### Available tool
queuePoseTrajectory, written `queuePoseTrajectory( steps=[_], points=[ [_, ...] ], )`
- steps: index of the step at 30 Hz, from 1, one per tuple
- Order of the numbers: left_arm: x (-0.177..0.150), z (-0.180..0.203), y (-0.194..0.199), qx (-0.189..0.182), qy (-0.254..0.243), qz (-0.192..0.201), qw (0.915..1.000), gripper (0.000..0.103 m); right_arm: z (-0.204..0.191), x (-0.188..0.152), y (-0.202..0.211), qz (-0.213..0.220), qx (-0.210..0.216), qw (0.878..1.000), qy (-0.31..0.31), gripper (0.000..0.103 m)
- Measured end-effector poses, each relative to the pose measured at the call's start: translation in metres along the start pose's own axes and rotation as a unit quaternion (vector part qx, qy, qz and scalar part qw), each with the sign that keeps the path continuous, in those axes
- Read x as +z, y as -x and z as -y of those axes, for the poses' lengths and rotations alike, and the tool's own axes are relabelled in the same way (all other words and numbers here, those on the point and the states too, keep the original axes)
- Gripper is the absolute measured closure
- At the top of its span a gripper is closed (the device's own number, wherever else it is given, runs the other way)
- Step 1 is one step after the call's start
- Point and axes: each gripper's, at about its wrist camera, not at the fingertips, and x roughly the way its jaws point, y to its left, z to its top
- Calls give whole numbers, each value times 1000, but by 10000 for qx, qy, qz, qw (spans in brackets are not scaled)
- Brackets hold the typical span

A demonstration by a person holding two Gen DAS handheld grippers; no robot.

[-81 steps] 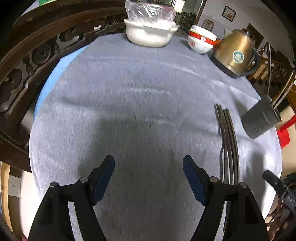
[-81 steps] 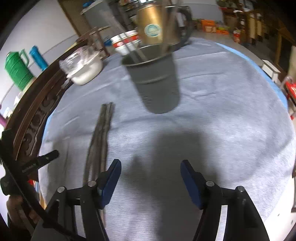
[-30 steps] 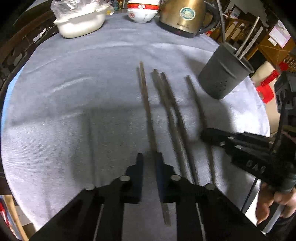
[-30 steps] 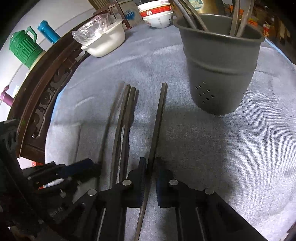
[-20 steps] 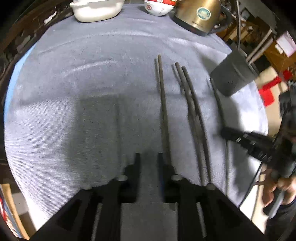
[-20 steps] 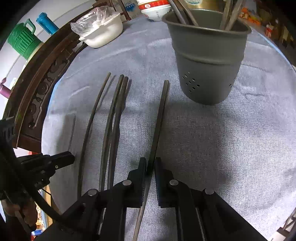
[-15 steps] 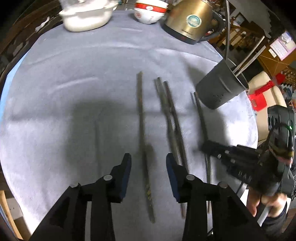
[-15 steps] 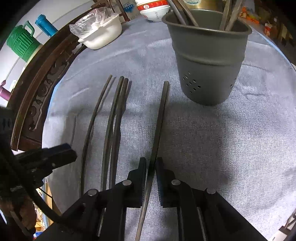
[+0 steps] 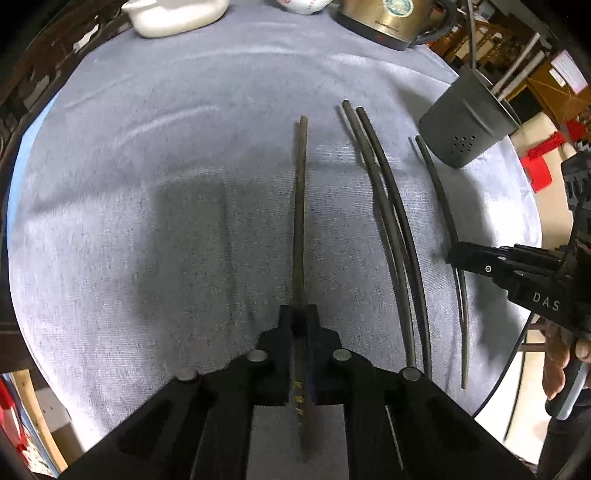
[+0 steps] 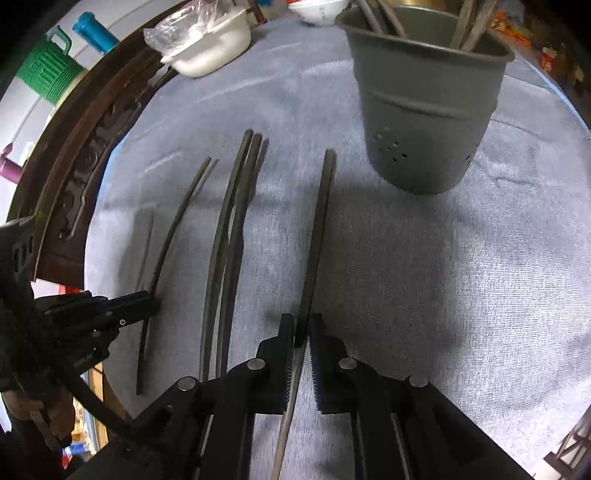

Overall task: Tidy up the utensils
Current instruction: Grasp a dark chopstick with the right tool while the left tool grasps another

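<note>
Nearest, the left gripper [image 9: 299, 325] pinches one chopstick [image 9: 300, 206], and the right gripper [image 10: 302, 332] pinches another chopstick [image 10: 317, 221]. Four chopsticks lie on the grey tablecloth [image 9: 147, 184] in all; the middle pair [image 9: 388, 221] lies untouched between the two held ones. Farther right stands one grey utensil holder [image 10: 424, 110] with several sticks inside. At the far edge sit a white dish [image 10: 210, 40], a bowl [image 10: 317, 9] and a gold kettle [image 9: 384, 18].

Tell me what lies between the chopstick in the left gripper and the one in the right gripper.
Two loose chopsticks lying side by side on the grey cloth, seen in both wrist views.
</note>
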Motion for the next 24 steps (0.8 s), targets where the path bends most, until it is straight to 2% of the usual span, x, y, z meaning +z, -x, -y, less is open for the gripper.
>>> queuePoseTrajectory(
  steps=[1,2,3,6,9,10,11,12,13,14,17,18,20,24],
  points=[
    [5,1,1,15,-37,31,10000,83,2,2,0,-23,14,10000,-51,91],
    [10,2,5,7,-39,104,9999,72,3,5,0,-37,4,10000,-78,89],
    [20,4,4,-38,14,174,9998,67,3,9,1,-39,-63,9999,-88,84],
    [43,4,6,-60,41,265,9996,64,3,20,3,49,-96,9997,-208,70],
    [56,5,-11,77,136,-23,9999,65,3,31,-2,62,-169,9994,-285,69],
    [58,5,-17,75,147,-105,9998,67,2,35,-5,70,-204,9993,-293,69],
    [60,6,-16,173,77,32,9998,77,1,37,-5,103,-244,9992,-290,69],
    [62,7,-21,236,33,-87,9997,96,0,40,-6,78,-295,9991,-294,71],
    [64,7,-22,194,40,-117,9997,98,-2,40,-6,56,-364,9990,-260,75],
    [64,4,-21,171,25,-92,9998,98,-3,40,-7,37,-475,9987,-169,97],
    [57,-3,-20,130,15,-168,9998,98,-7,39,-6,-111,-560,9984,29,96],
    [43,-12,-14,92,48,-196,9998,98,-6,38,-6,-169,-612,9980,59,96],
    [37,-21,-10,21,131,-298,9995,98,-7,39,-6,-309,-668,9971,174,95],
    [55,-31,-22,-102,189,-560,9982,91,-7,52,-10,-489,-694,9963,146,94]
  ],
)
